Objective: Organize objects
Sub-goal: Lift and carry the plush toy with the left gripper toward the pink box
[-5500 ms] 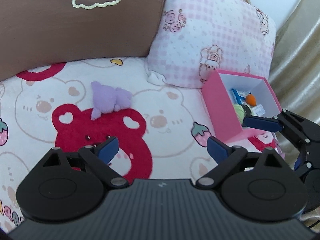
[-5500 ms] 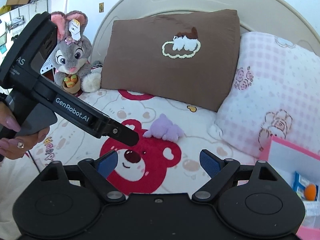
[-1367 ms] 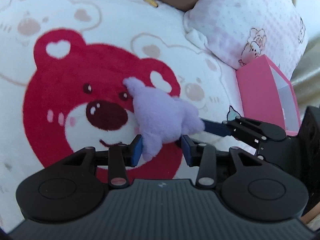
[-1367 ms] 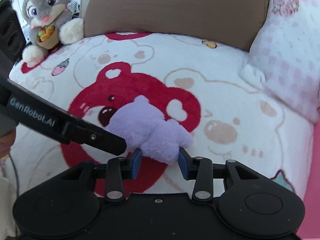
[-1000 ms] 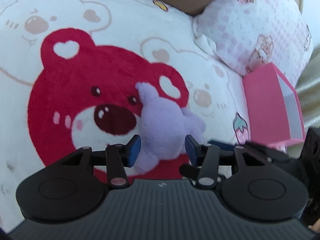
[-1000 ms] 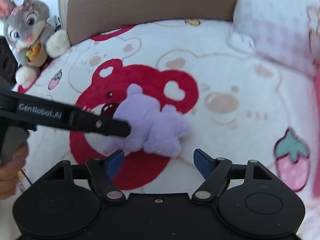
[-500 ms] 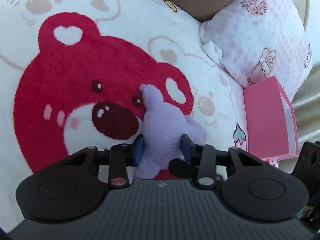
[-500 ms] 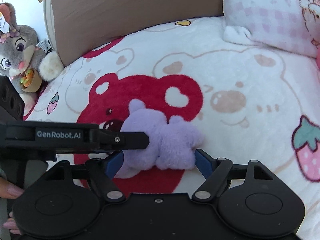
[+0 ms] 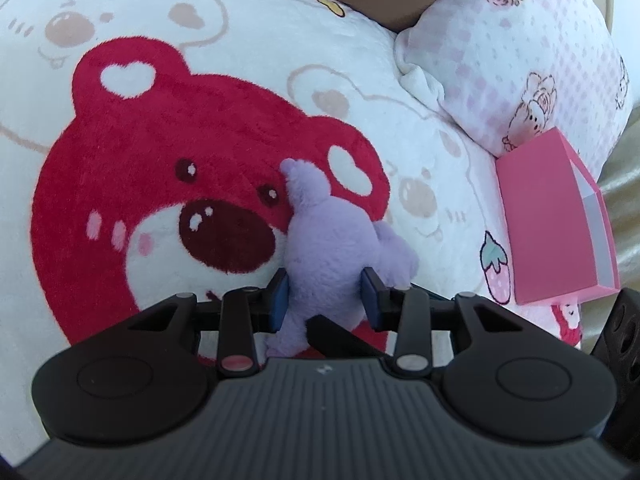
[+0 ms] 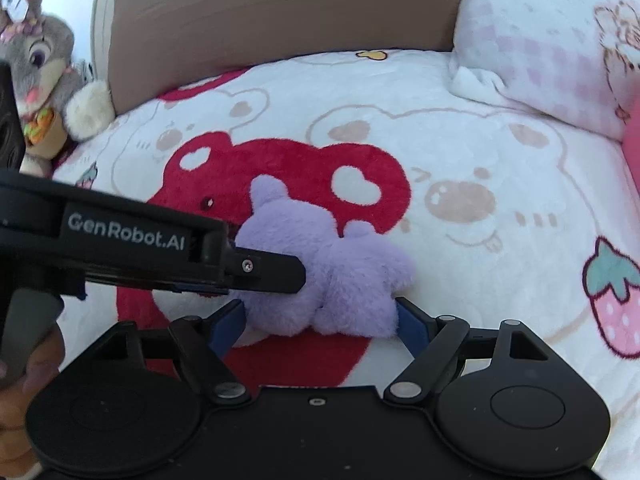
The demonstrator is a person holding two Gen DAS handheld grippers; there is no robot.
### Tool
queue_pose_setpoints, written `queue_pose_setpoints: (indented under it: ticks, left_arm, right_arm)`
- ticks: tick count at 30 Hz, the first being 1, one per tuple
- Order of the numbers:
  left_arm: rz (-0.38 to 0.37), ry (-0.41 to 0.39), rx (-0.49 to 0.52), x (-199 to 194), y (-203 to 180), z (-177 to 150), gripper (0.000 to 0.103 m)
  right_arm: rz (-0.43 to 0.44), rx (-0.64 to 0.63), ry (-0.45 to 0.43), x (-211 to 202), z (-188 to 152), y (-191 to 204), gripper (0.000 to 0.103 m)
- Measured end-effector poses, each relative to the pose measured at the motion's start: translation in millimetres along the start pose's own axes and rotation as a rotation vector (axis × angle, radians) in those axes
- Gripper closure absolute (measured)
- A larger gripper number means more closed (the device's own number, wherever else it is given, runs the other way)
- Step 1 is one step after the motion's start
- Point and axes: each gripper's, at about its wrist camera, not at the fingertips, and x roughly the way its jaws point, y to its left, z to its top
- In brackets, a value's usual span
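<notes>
A small purple plush toy (image 9: 328,248) lies on the red bear print of the bed blanket (image 9: 140,152). My left gripper (image 9: 324,300) is shut on its body, blue pads pressing both sides. In the right wrist view the plush toy (image 10: 320,264) sits between the wide-spread fingers of my right gripper (image 10: 320,320), which is open around it. The left gripper's finger (image 10: 264,268) crosses in from the left and presses into the toy. A pink box (image 9: 552,224) stands at the right; its inside is hidden.
A brown pillow (image 10: 280,12) and a pink checked pillow (image 9: 512,48) lean at the bed's head. A grey bunny plush (image 10: 40,72) sits at the far left. A person's hand (image 10: 24,400) holds the left gripper's handle.
My left gripper let go of the plush toy, then shut on it again. My right gripper opened and has moved in so its fingers flank the toy.
</notes>
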Motion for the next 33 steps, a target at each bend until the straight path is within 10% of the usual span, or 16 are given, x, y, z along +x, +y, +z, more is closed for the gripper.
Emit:
queue_pose_setpoints:
  ticks: [33]
  left_arm:
    - [-0.001, 0.025, 0.064, -31.8, -37.2, -10.3, 0.066]
  right_arm:
    - [-0.021, -0.089, 0.033, -42.9, 4.4, 14.2, 0.027]
